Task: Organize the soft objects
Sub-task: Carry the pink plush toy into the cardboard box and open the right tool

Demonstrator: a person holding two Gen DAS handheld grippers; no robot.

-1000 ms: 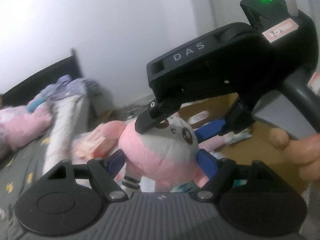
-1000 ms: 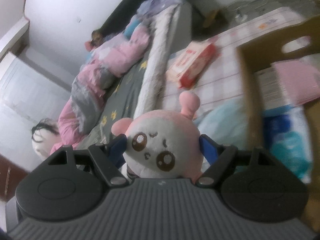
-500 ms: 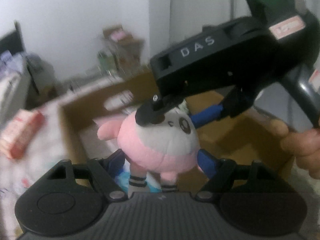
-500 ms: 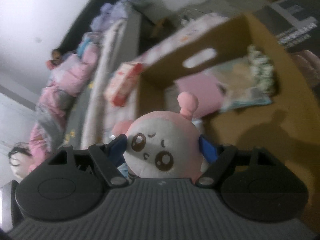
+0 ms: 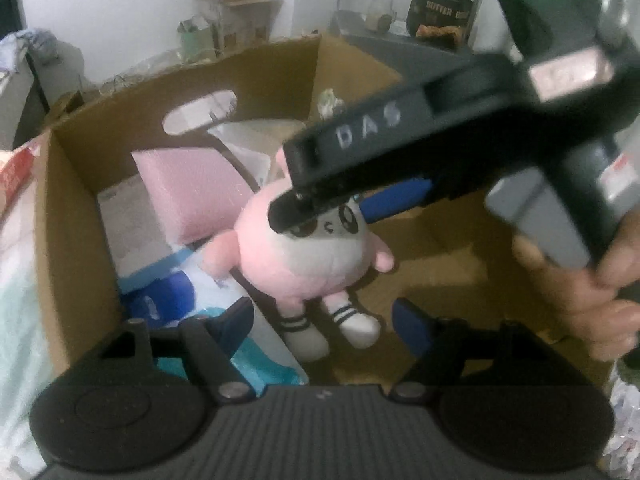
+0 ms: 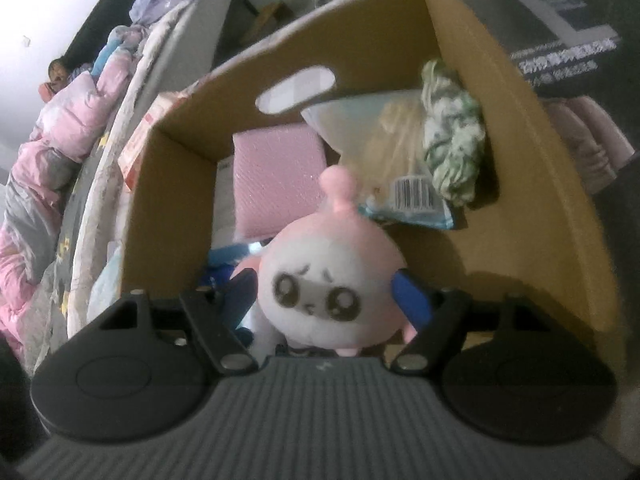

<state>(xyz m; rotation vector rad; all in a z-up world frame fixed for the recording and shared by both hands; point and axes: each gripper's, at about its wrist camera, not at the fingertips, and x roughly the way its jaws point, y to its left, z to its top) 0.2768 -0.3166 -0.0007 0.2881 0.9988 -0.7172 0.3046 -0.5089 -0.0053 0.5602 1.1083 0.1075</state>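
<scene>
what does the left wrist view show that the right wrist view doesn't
Left wrist only: the black right gripper, jaws closing on the head of the pink-and-white plush toy, the hand holding it, its striped socks. Right wrist only: a rumpled pink quilt, a barcode on a clear packet. Both: that plush toy, the brown cardboard box, a pink padded envelope.

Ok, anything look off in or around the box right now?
Nothing spilled or damaged. The plush toy hangs by its head in the right gripper above the cardboard box; a barcoded packet leans askew inside.
</scene>
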